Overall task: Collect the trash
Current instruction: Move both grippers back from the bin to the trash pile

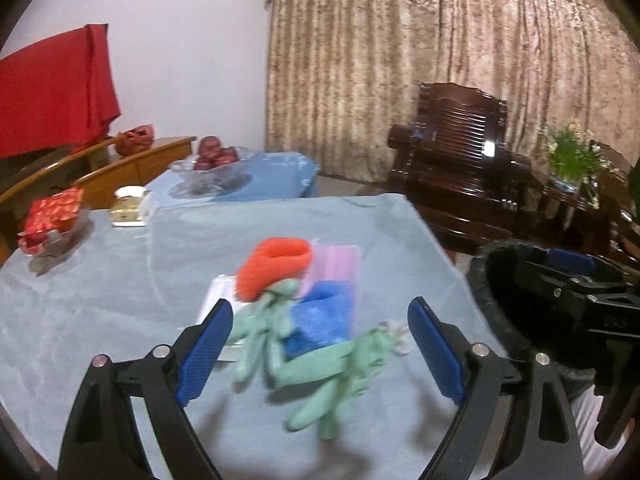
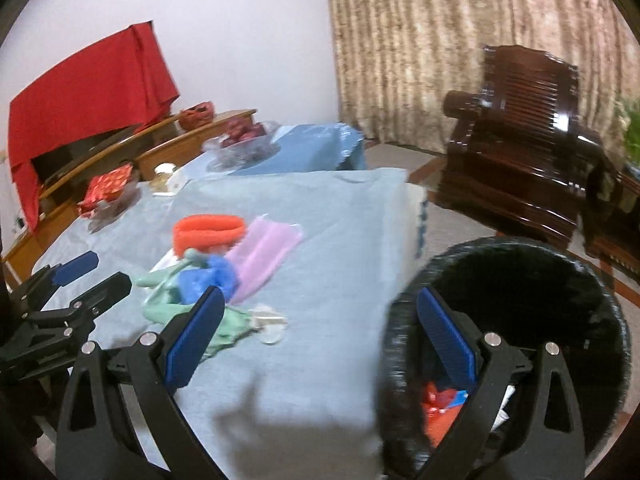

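Since the pile is all thin, limp stuff, it should weigh next to nothing and crumple under the lightest pinch, so the risk is a loose corner slipping out, not breakage. On the counter [image 1: 100,280] the trash sits in one overlapping heap: an orange band [image 1: 276,268] at 12 o'clock of the heap, a pink mask [image 1: 336,264] at 2 o'clock, a crumpled blue bag [image 1: 320,320] in the middle, and a green glove [image 1: 320,364] sprawling toward 6 o'clock with a scrap of clear wrapper [image 1: 394,334] touching it. The left gripper [image 1: 320,348] hovers over the glove with its fingers [image 1: 208,348] spread wide and nothing between them. The right gripper [image 2: 320,340] is likewise wide open and empty, above the edge of the black-lined bin [image 2: 580,280], which stands at 3 o'clock of the counter and already holds some red and white scraps. I would take the glove at its bunched palm, where the layers are thickest, rather than by a floppy finger
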Demonstrator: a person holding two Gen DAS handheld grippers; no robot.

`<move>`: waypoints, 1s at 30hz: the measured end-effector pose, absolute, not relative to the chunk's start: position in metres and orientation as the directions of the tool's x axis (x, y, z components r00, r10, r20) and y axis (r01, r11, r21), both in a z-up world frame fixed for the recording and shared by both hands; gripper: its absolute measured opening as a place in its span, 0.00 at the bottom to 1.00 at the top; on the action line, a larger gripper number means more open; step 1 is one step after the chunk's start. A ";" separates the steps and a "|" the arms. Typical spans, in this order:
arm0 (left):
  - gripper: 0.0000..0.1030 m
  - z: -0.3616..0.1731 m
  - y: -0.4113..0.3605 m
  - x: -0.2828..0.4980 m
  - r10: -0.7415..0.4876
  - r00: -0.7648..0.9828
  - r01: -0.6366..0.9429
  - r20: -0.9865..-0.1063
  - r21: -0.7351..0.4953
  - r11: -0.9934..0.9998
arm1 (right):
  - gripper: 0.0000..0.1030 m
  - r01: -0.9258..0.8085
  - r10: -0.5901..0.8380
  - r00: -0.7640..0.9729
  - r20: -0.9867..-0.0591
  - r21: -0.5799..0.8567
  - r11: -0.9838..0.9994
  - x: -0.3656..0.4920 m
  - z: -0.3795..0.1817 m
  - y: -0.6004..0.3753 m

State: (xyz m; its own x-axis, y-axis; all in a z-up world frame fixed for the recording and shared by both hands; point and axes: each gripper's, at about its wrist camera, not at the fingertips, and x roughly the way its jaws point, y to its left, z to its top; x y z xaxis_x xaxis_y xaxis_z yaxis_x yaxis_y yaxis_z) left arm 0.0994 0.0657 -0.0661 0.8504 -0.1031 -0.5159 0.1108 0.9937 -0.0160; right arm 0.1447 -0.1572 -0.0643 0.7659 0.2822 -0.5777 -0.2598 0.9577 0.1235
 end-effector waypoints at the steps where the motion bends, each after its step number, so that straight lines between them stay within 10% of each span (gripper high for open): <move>1: 0.85 -0.067 0.069 0.098 -0.095 0.851 0.103 -0.517 -0.013 0.995 | 0.91 -0.273 0.291 0.759 -0.582 0.122 0.954 0.146 -0.066 -0.151; 30: 0.85 -0.115 0.172 0.093 0.044 0.809 -0.070 -0.587 -0.020 0.997 | 0.83 -0.419 0.348 0.637 -0.688 0.070 0.905 0.172 -0.138 -0.009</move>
